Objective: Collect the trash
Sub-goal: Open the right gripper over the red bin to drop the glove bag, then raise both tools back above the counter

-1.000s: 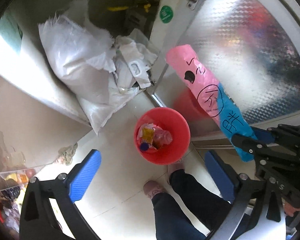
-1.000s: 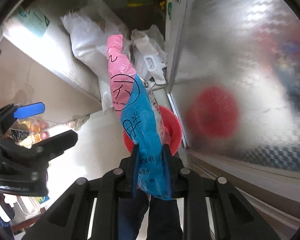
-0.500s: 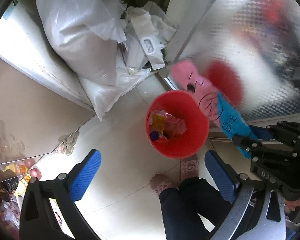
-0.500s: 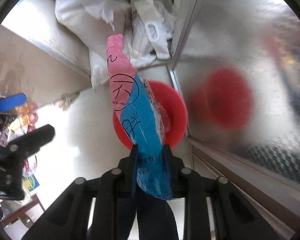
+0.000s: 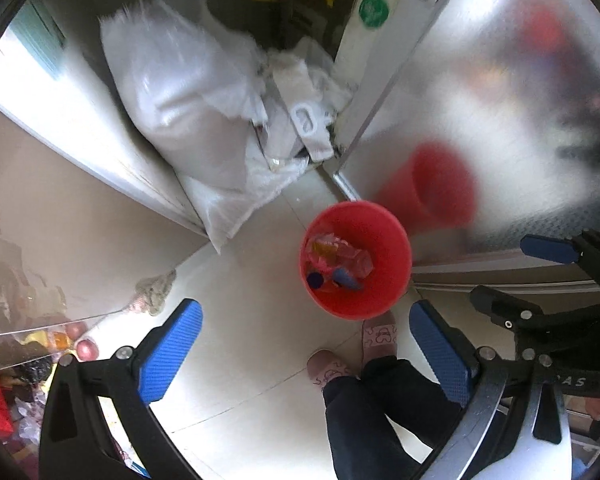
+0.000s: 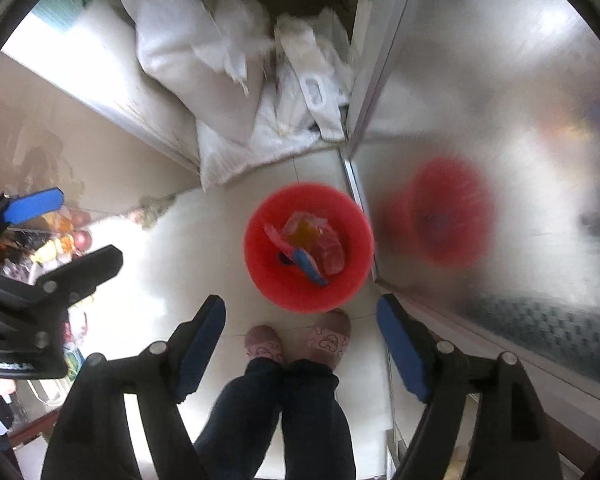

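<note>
Red bin (image 6: 352, 280) on floor, pink-blue wrapper (image 6: 300, 254) inside. Right gripper (image 6: 300, 352) jaws just opened, empty; left gripper (image 5: 304, 352) apart. White sacks (image 6: 204, 60) beyond; slippers (image 6: 328, 340) near.

Bright daylight glares off the pale floor (image 6: 172, 264) and the metal panel (image 5: 500, 100); motion blur smears both views, and fisheye bending darkens the rims
</note>
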The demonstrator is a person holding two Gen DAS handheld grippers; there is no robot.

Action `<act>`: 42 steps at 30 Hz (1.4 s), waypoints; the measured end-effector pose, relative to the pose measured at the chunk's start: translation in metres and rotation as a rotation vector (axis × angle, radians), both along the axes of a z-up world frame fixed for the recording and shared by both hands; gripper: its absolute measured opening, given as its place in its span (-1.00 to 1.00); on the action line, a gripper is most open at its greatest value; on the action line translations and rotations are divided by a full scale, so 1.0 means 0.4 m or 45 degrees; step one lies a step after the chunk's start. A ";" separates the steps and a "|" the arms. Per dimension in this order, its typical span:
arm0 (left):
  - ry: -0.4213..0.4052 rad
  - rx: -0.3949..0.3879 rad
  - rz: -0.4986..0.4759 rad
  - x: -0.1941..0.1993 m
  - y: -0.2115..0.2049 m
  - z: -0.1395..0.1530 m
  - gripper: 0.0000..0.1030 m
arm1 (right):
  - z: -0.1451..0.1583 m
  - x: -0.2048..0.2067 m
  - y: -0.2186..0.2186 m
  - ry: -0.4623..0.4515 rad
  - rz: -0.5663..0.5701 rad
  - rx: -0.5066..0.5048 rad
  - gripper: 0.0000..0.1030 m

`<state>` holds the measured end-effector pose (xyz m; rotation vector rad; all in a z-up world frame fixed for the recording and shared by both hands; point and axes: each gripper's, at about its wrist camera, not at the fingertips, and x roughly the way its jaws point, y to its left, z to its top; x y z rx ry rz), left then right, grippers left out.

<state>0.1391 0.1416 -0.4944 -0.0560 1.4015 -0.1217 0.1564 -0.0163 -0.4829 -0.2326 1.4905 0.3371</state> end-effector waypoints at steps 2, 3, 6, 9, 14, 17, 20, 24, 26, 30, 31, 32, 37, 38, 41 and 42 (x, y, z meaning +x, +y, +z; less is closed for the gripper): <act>-0.034 -0.005 0.000 -0.005 0.005 0.077 1.00 | 0.070 -0.005 0.000 -0.032 0.006 0.023 0.50; -0.049 -0.002 0.002 -0.008 0.008 0.116 1.00 | 0.106 -0.010 0.001 -0.050 0.008 0.031 0.50; -0.104 0.001 0.004 -0.025 0.008 0.245 1.00 | 0.228 -0.027 0.005 -0.113 0.022 0.052 0.54; -0.147 -0.008 0.015 -0.041 0.002 0.352 1.00 | 0.348 -0.049 0.000 -0.174 0.035 0.064 0.55; -0.231 -0.002 0.016 -0.064 -0.008 0.520 1.00 | 0.498 -0.080 -0.027 -0.258 0.017 0.095 0.83; -0.282 -0.012 0.012 -0.069 -0.011 0.599 1.00 | 0.582 -0.088 -0.039 -0.329 0.016 0.103 0.90; -0.333 -0.024 -0.008 -0.069 -0.023 0.678 1.00 | 0.652 -0.086 -0.058 -0.401 0.008 0.114 0.97; -0.374 -0.074 -0.069 -0.055 -0.037 0.757 1.00 | 0.743 -0.085 -0.083 -0.476 -0.039 0.136 0.99; -0.420 -0.036 -0.104 -0.047 -0.056 0.800 0.99 | 0.775 -0.078 -0.088 -0.504 -0.064 0.147 0.99; -0.492 -0.008 -0.154 -0.016 -0.079 0.871 1.00 | 0.837 -0.064 -0.106 -0.581 -0.089 0.148 0.99; -0.505 -0.009 -0.165 -0.004 -0.085 0.884 1.00 | 0.848 -0.057 -0.113 -0.593 -0.093 0.153 0.99; -0.513 -0.007 -0.172 0.007 -0.091 0.895 1.00 | 0.854 -0.050 -0.119 -0.604 -0.097 0.158 0.99; -0.560 -0.016 -0.204 0.077 -0.123 0.952 1.00 | 0.908 0.005 -0.144 -0.677 -0.124 0.170 0.99; -0.563 -0.017 -0.210 0.089 -0.135 0.962 1.00 | 0.912 0.016 -0.151 -0.686 -0.135 0.174 0.99; -0.576 -0.023 -0.233 0.142 -0.158 0.981 0.99 | 0.925 0.065 -0.179 -0.703 -0.168 0.177 0.99; -0.585 -0.026 -0.235 0.171 -0.166 0.986 0.99 | 0.925 0.087 -0.188 -0.704 -0.179 0.176 0.99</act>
